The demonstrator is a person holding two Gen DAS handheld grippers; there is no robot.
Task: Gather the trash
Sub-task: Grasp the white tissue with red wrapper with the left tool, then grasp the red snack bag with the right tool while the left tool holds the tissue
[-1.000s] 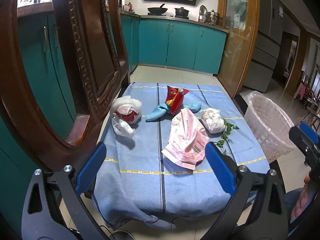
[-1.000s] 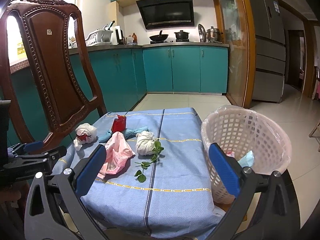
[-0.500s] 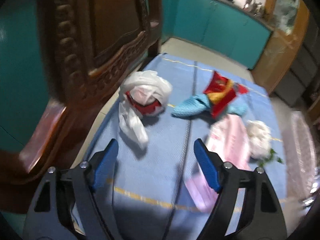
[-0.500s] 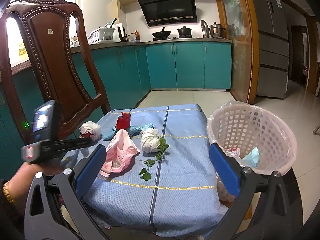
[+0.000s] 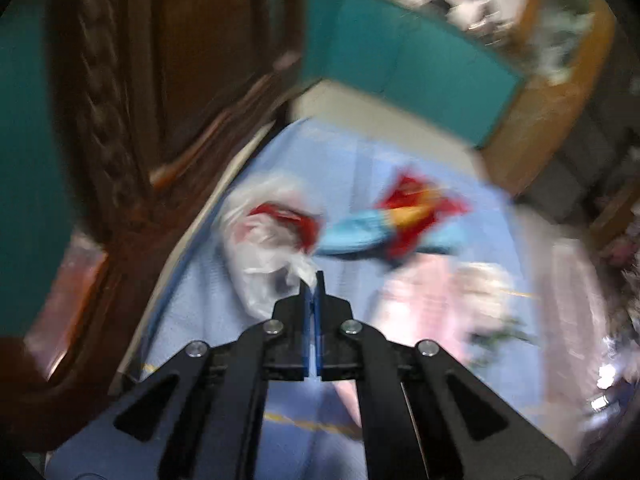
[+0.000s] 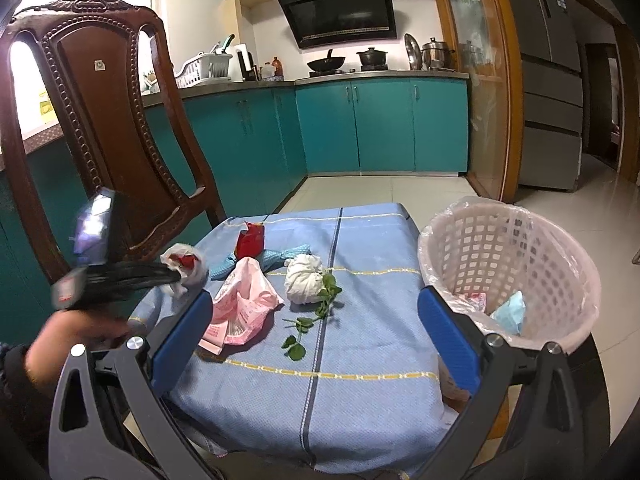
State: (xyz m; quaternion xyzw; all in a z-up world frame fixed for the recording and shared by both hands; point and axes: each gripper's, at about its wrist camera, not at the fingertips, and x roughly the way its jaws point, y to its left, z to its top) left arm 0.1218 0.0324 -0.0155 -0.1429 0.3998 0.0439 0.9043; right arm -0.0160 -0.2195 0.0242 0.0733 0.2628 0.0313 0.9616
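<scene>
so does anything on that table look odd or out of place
Mostly expected trash on the blue tablecloth. The odd one is a leafy green sprig lying loose beside the knotted white bundle, plant matter among wrappers and bags. A blue cloth lies twisted under the red snack wrapper.

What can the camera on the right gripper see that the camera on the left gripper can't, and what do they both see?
Only the right wrist view shows the white basket with scraps inside, the stove and pots, the open right gripper, and the person's hand holding the other tool.

Only the left wrist view, which is blurred, shows the left gripper up close, its jaws just closed on a corner of the white plastic bag.

Both show that bag, the red wrapper, the pink bag, the blue tablecloth and the wooden chair.
</scene>
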